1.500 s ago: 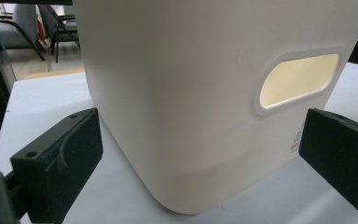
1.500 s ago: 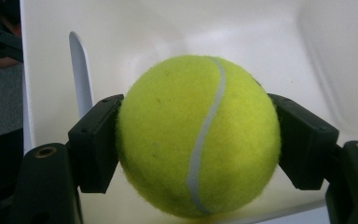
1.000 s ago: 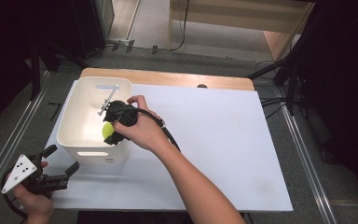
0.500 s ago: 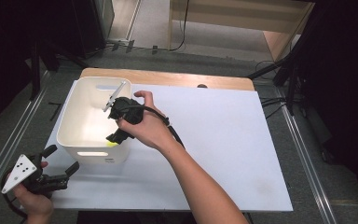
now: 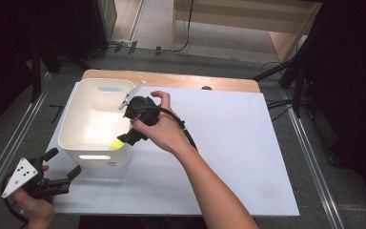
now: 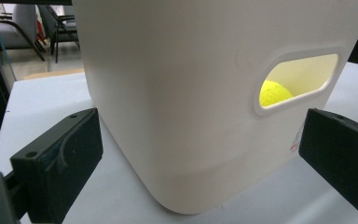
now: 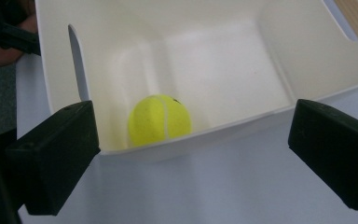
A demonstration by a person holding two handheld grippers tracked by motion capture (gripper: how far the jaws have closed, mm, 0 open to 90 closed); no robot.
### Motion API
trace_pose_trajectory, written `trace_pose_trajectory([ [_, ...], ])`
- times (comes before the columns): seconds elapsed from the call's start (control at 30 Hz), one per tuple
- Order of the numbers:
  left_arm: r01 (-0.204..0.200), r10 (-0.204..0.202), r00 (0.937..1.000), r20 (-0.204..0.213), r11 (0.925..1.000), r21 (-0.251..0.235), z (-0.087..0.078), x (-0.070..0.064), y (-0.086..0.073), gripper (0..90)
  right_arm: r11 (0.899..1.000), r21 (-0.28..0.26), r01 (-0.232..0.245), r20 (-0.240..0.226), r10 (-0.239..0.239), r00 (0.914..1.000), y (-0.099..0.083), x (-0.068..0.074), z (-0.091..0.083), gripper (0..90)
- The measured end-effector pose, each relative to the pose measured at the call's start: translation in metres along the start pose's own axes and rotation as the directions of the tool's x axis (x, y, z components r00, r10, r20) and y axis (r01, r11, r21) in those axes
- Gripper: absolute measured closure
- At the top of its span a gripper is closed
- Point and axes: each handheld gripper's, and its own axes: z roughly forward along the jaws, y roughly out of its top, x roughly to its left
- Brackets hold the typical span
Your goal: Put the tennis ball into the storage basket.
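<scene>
A tennis ball (image 5: 116, 144), yellow and felted, is lying inside a white plastic bin (image 5: 71, 125) at its near right corner, seen from above. The right hand (image 5: 164, 131) is reaching in from the bottom edge, forearm bare, holding the right gripper (image 5: 124, 138) tilted down over the bin's right rim. The left gripper (image 5: 63, 167) is sitting low at the table's near left corner, held in the left hand (image 5: 35, 207), its jaws spread and holding nothing. One bin, one ball and two grippers are sitting on the white table (image 5: 228, 138).

In the left gripper view, the two black jaws are standing wide apart on either side of the bin's smooth rounded corner (image 6: 177, 116), and the ball (image 6: 275, 93) is showing through an oval handle slot (image 6: 298, 79).

In the right gripper view, the jaws are gaping wide and empty above the bin's rim (image 7: 242, 123), while the single ball (image 7: 159, 120), with its pale curved seam, is resting on the bin's floor against the near wall.
</scene>
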Motion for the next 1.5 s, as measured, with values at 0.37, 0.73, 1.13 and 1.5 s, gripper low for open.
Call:
trace_pose_trajectory([
  [0.37,-0.006,0.006,1.0000,-0.001,1.0000,0.005,0.000,0.000,0.000,0.0,0.999,-0.023,-0.046,0.021,0.047,0.9987,-0.022,-0.007,-0.017,0.0],
  [0.73,-0.010,0.010,0.9999,-0.001,0.9999,0.008,0.000,0.000,0.000,0.0,0.996,-0.043,-0.083,0.051,0.085,0.9950,-0.048,-0.014,-0.032,0.0],
  [1.13,-0.011,0.011,0.9999,-0.002,0.9999,0.009,0.000,0.000,0.000,0.0,0.988,-0.081,-0.135,0.096,0.142,0.9852,-0.078,-0.019,-0.049,0.0],
  [1.5,-0.011,0.011,0.9999,-0.002,0.9999,0.010,0.000,0.000,0.000,0.0,0.978,-0.112,-0.178,0.129,0.192,0.9729,-0.107,-0.023,-0.061,0.0],
])
